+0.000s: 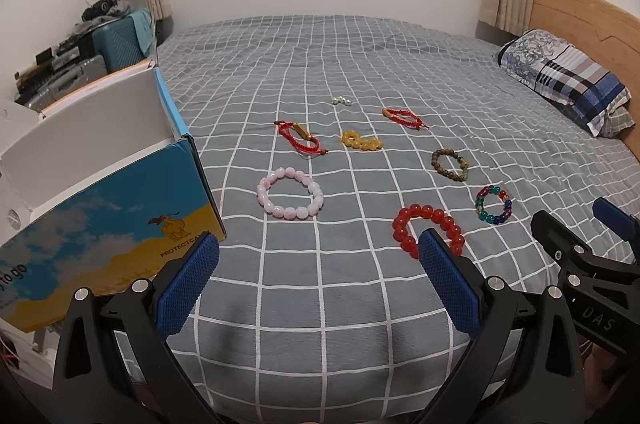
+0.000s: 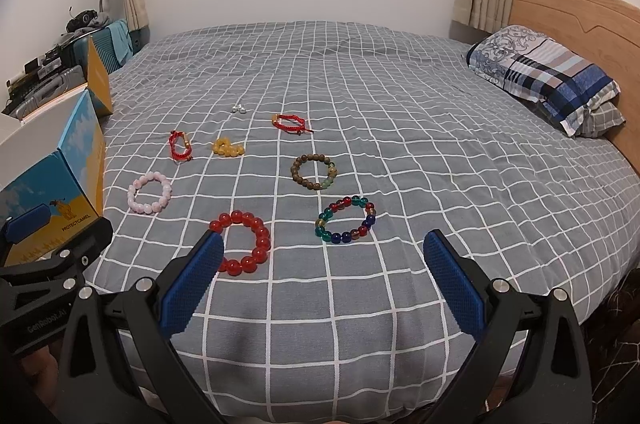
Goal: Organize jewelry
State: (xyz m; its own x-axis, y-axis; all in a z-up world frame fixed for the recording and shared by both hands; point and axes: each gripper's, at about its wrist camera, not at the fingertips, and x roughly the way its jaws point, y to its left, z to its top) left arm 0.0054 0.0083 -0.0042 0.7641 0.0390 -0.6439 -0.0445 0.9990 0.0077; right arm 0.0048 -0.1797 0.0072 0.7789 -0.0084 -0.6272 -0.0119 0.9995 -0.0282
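Lying spread across a grey checked bed (image 2: 360, 304) are the bracelets, all loose on the cover and none being gripped. Hovering over the near edge of the bed, the left tool (image 1: 320, 264) is holding its blue pads wide apart with nothing between them; the right tool (image 2: 324, 264) is doing the same.

From the right wrist view, a red bead bracelet (image 2: 244, 242) is sitting at about 10 o'clock of the right tool, partly covered by its left finger, and a multicoloured bead bracelet (image 2: 347, 219) is lying at 12 o'clock. Further on at 12 o'clock a brown bead bracelet (image 2: 314, 171) is resting. A pink bead bracelet (image 2: 149, 193) is lying well off at 10 o'clock, near an open blue and yellow box (image 2: 76, 160). Beyond these, two red cord bracelets (image 2: 181, 145) (image 2: 290, 122), a yellow bead bracelet (image 2: 228, 147) between them, and a small pale piece (image 2: 239, 108) are sitting. A patterned pillow (image 2: 548, 80) is resting at 2 o'clock.
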